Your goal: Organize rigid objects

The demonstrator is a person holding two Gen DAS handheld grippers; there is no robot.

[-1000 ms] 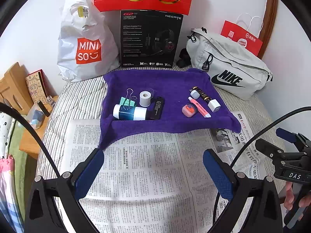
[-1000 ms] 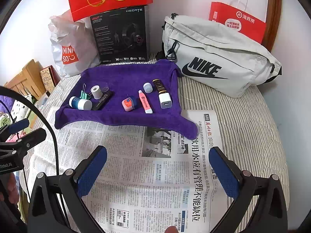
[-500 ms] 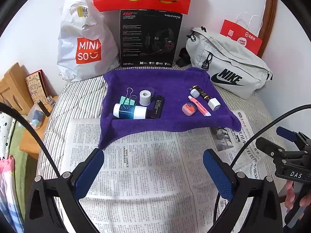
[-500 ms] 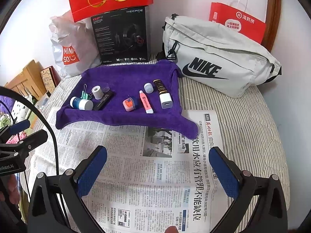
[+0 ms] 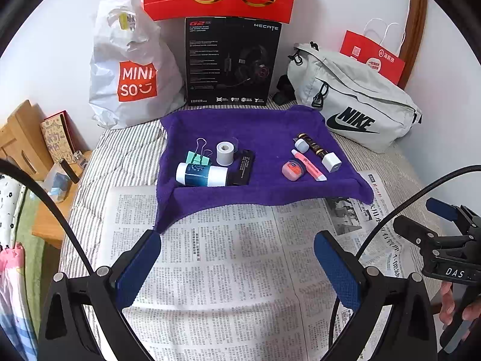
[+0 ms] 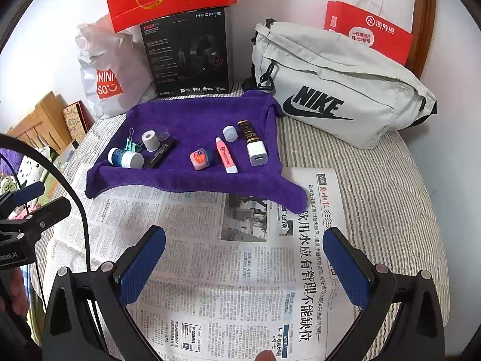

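A purple towel lies on the bed with small items on it. On its left are a white-and-teal bottle, a green binder clip, a grey tape roll and a flat black box. On its right are a pink round tin, a pink tube, a white charger and a dark tube. My left gripper and right gripper are open and empty above the newspaper, short of the towel.
Newspaper covers the striped bed in front. Behind the towel stand a Miniso bag, a black headset box, a grey Nike bag and red paper bags. A wooden shelf is at the left.
Both grippers have drifted slightly back and up; the towel and items sit a little farther up in view. Nothing was taken or let go.
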